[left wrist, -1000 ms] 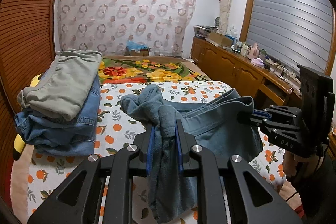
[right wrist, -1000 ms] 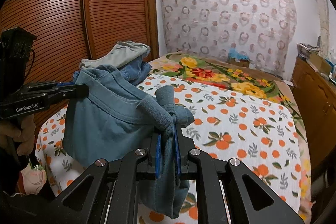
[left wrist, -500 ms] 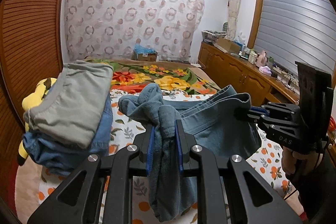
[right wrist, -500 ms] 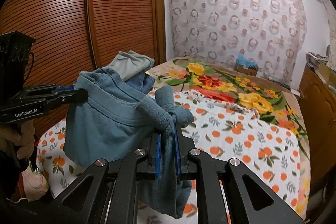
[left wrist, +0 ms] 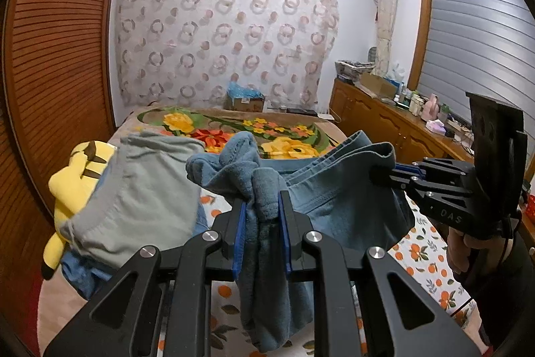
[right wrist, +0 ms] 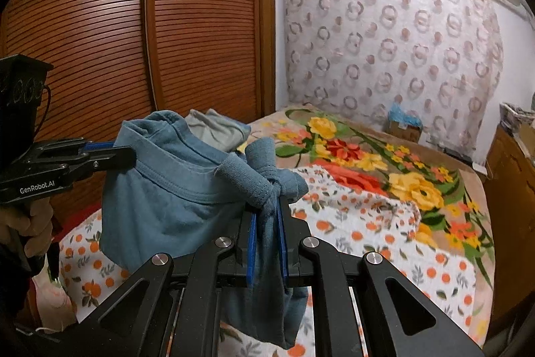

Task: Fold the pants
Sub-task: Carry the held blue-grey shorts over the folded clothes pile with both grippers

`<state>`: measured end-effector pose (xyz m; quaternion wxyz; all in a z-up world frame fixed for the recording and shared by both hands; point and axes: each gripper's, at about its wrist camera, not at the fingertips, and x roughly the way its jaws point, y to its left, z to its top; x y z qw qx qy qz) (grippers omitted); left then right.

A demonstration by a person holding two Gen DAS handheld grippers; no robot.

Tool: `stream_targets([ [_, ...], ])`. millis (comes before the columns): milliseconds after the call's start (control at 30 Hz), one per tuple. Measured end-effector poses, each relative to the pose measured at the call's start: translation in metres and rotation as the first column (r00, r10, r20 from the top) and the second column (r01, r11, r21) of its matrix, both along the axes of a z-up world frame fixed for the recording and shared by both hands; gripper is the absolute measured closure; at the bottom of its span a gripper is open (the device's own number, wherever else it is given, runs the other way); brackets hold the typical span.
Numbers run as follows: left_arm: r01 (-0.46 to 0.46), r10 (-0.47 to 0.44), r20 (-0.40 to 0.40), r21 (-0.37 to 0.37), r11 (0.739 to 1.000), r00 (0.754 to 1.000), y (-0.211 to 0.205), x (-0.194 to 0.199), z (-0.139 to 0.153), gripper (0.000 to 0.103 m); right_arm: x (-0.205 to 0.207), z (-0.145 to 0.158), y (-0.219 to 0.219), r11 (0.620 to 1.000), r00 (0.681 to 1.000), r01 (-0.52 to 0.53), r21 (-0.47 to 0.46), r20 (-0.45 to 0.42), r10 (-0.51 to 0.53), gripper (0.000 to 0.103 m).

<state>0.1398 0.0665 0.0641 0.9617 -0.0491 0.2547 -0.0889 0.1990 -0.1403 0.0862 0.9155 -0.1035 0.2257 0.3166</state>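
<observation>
Blue-grey pants (left wrist: 337,199) hang in the air above the bed, held at the waistband by both grippers. My left gripper (left wrist: 261,206) is shut on a bunched part of the waistband. My right gripper (right wrist: 267,216) is shut on the other bunched part of the pants (right wrist: 160,199). Each gripper shows in the other's view: the right gripper (left wrist: 394,171) at the right, the left gripper (right wrist: 123,153) at the left. The fabric droops between them.
A stack of folded clothes, a grey pair (left wrist: 140,189) on top of denim, lies at the bed's left with a yellow plush toy (left wrist: 70,186). The bed has an orange-print sheet (right wrist: 367,223) and floral blanket (right wrist: 384,163). A wooden wardrobe (right wrist: 100,39) and a cluttered sideboard (left wrist: 401,122) flank it.
Both grippers have risen with the pants and both views tilt up. The folded stack now looks closer and lower in the left wrist view.
</observation>
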Motion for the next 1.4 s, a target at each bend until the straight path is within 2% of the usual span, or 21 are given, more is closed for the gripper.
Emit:
stream_targets([
  [400,-0.059,0.056,0.045,0.050,0.997,0.997,0.015,0.020,0.032,0.084,0.043,0.011,0.012,0.998,0.996,-0.070,-0.003,0.052,0.070,0.092],
  [567,-0.097,0.093,0.061,0.066,0.993,0.994,0.024,0.023,0.037,0.084,0.053,0.018,0.020,0.995,0.991,-0.100,0.002,0.086,0.100,0.092],
  [767,-0.160,0.155,0.082,0.053,0.986,0.985,0.039,0.009,0.035,0.084,0.068,0.021,0.036,0.987,0.980,-0.159,0.004,0.121,0.157,0.092],
  [1000,-0.250,0.247,0.081,0.033,0.968,0.966,0.061,-0.005,0.026,0.084,0.089,0.010,0.052,0.972,0.964,-0.234,-0.021,0.128,0.234,0.092],
  [1400,-0.342,0.341,0.037,0.016,0.940,0.939,0.083,0.014,0.000,0.084,0.134,-0.001,0.078,0.949,0.942,-0.304,-0.085,0.125,0.312,0.092],
])
